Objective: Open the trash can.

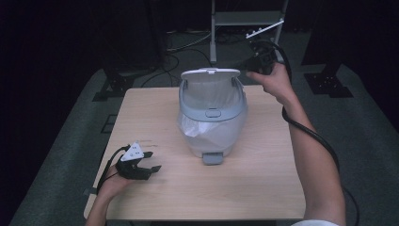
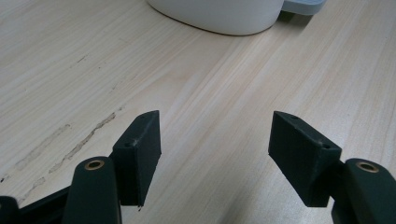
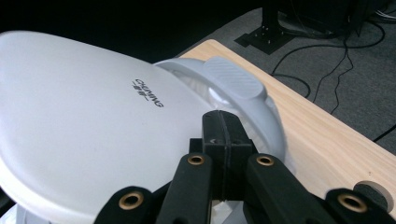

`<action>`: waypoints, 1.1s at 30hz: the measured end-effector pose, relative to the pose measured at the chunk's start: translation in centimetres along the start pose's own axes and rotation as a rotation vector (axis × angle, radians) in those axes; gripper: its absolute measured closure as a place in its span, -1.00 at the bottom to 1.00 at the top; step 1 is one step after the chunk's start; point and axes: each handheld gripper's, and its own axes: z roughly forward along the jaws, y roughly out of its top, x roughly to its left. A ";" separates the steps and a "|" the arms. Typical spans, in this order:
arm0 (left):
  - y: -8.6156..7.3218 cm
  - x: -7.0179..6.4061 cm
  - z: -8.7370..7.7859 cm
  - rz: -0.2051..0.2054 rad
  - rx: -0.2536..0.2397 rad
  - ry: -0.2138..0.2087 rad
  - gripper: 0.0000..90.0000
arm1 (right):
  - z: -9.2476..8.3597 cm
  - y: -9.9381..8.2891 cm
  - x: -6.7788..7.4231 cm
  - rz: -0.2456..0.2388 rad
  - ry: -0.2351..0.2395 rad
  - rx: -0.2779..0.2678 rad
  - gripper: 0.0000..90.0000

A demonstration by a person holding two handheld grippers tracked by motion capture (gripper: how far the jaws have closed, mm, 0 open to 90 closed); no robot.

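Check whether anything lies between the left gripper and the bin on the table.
Nothing visible does. The left gripper rests open on the table, and bare wood runs from its jaws to the bin and its pedal.

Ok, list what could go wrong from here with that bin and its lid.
1. The right gripper, jaws shut, sits at the raised lid without clamping it; the lid could slip off the tips and drop.
2. The bin stands unsteadied, since the left gripper rests open on the table well apart from it; a push on the lid might tip or slide it.
3. The bag liner lies loose at the rim and could get pinched under the lid.
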 end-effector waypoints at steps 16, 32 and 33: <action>0.0 0.0 0.1 0.005 0.004 -0.002 -0.26 | 0.1 -1.0 1.8 -0.030 0.046 0.015 0.99; 0.1 -0.1 0.2 0.005 0.007 -0.002 -0.27 | 1.0 -1.8 4.4 -0.099 0.083 0.052 0.99; 0.0 -0.1 0.2 0.005 0.008 -0.002 -0.27 | 1.1 -1.8 4.5 -0.100 0.084 0.054 0.99</action>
